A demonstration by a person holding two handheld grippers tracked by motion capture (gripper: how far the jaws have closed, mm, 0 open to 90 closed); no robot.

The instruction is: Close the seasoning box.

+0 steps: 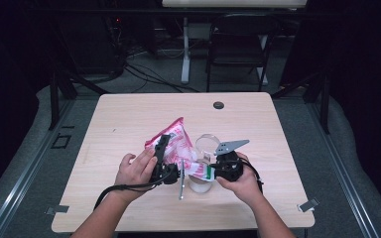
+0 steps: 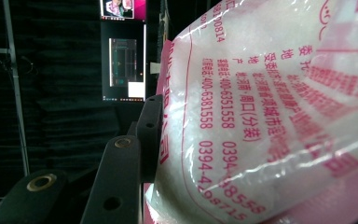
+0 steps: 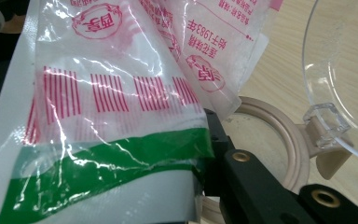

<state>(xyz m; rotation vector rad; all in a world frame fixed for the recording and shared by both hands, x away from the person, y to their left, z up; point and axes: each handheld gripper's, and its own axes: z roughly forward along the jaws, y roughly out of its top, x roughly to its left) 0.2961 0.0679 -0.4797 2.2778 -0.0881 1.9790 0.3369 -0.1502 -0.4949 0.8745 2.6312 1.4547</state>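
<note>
Light wood table [image 1: 129, 119] w/ rounded corners sits on a grey floor, dark curtains round the room. A small black disc [image 1: 219, 105] lies near the far edge, centre. Beyond the table: a black folding chair [image 1: 238, 47], a white desk leg [image 1: 185, 49] and loose cables [image 1: 144, 74] on the floor. In the left gripper view a lit monitor [image 2: 123, 49] glows against the dark backdrop.

Near the front-centre of the table a pink-and-white plastic bag [image 1: 173, 144], printed w/ red text, is held up off the surface between both tools, tilted so its lower end hangs over a clear jar [image 1: 201, 181]. The jar's clear hinged lid [image 1: 207, 144] stands open behind it; in the right gripper view the beige jar rim [image 3: 270, 135] & the lid hinge show just under the bag's corner.

Left gripper [image 1: 161, 148] pinches the bag's upper side edge, jaws pressed onto the film; the person's left hand [image 1: 136, 171] wraps the handle. Right gripper [image 1: 213, 171] clamps the bag's lower end at the green-and-white strip, right over the jar mouth; right hand [image 1: 240, 181] behind it. A thin grey metal piece [image 1: 182, 179] stands out between the two tools, near the jar; what it is can't be told.
</note>
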